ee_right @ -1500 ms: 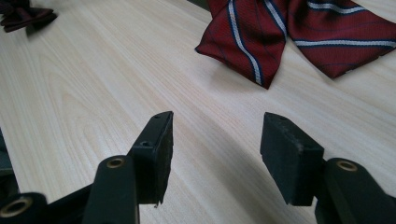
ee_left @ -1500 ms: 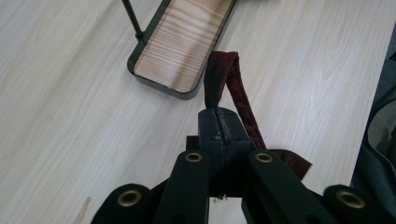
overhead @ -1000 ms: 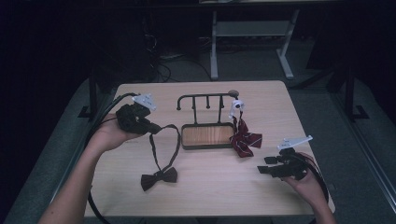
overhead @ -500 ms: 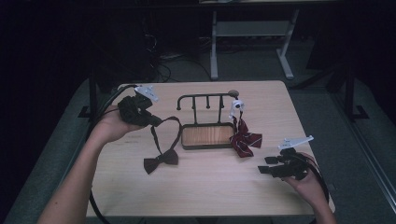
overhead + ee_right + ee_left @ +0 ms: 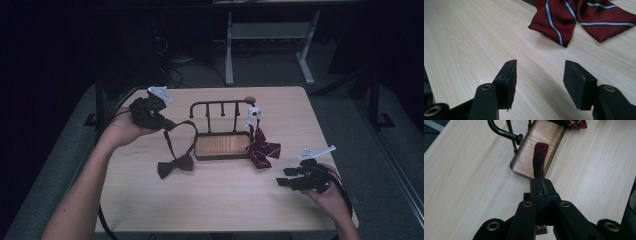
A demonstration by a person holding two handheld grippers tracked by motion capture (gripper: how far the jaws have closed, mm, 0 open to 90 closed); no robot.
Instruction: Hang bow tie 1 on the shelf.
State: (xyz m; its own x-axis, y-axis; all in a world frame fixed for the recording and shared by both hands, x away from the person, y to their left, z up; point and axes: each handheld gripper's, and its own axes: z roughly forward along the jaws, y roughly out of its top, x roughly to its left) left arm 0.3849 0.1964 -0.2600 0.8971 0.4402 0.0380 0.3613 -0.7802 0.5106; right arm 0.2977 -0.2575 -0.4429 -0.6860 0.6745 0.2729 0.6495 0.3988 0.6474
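My left gripper [image 5: 166, 124] is shut on the strap [image 5: 540, 157] of a dark bow tie [image 5: 175, 166]. It is held above the table's far left, with the strap looping down to the bow, which is on the table. In the left gripper view the strap hangs past the shut tips [image 5: 541, 188] towards the rack's wooden base [image 5: 541, 137]. A red striped bow tie [image 5: 262, 150] hangs from the right end of the black hook rack [image 5: 220, 106]. My right gripper [image 5: 281, 178] stands open near the front right, low over the table, with nothing between its jaws [image 5: 539, 75]. The striped tie [image 5: 579, 17] lies ahead of it.
The rack's wooden base tray [image 5: 222, 145] stands mid-table. A white clip [image 5: 254, 114] sits on the rack's right hook. Bare wood lies in front of the rack. Beyond the table's far edge stands a white desk frame [image 5: 267, 35].
My left gripper has risen and moved toward the far side with the strap. The dark bow has been drawn along the table toward the rack. The right gripper has stayed still.
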